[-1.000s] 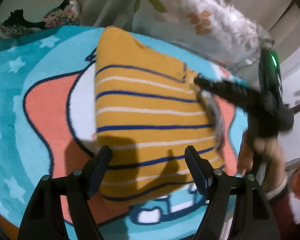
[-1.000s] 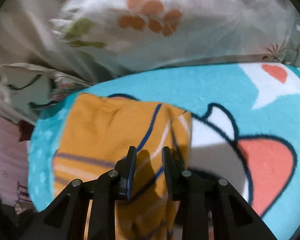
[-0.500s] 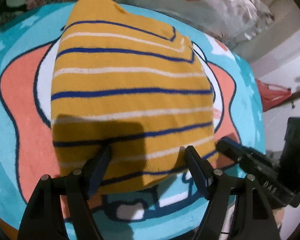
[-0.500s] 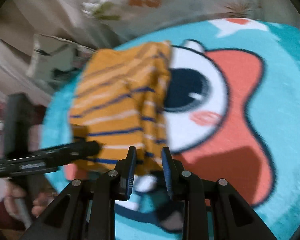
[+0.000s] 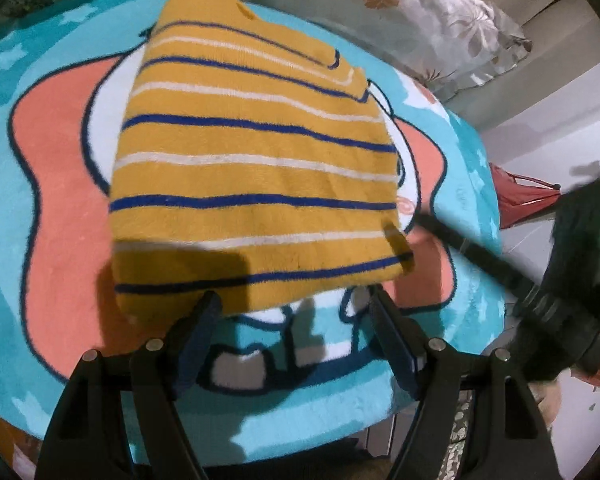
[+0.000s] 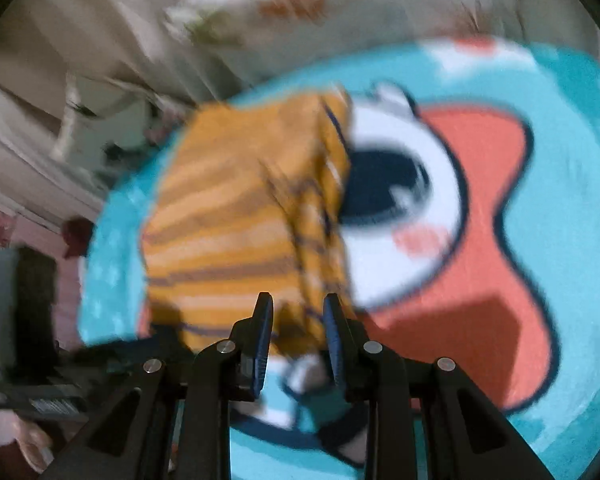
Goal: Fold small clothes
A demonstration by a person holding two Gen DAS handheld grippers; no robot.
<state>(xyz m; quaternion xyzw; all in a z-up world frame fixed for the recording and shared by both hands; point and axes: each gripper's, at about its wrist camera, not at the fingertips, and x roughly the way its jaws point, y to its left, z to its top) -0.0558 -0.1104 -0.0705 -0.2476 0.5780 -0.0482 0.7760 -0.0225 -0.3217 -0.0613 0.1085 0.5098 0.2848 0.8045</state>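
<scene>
Two grippers at the near end of one garment. Nearest, in the left wrist view: left gripper (image 5: 294, 300) spread wide, nothing between the fingers, tips just short of the near hem and straddling its middle. Pointing steeply down at the cartoon rug (image 5: 52, 200).

Just beyond the tips: yellow striped top (image 5: 252, 168), folded into a rough rectangle and lying flat on the rug, near hem partly in the gripper's shadow. Long axis running straight away from the left gripper towards the far edge of the rug; blue and white stripes lying crosswise, parallel to that near hem. Far end narrower, with a small peak at the top left.

Over on the right side: right gripper (image 6: 298, 304) set to a narrow gap, coming in from beside the garment with its tips at the near right corner. Blurred in its own view; right-hand edge of the folded cloth visible through and just past the gap, nothing seen pinched.

Judged from this: a fold of the near hem over towards the far end as the likely next move, along the long axis. Left placed for the middle of the hem, right nearer the right corner. Neither yet on the cloth.

Farthest back, past the rug: floral pillow (image 5: 420, 20).
</scene>
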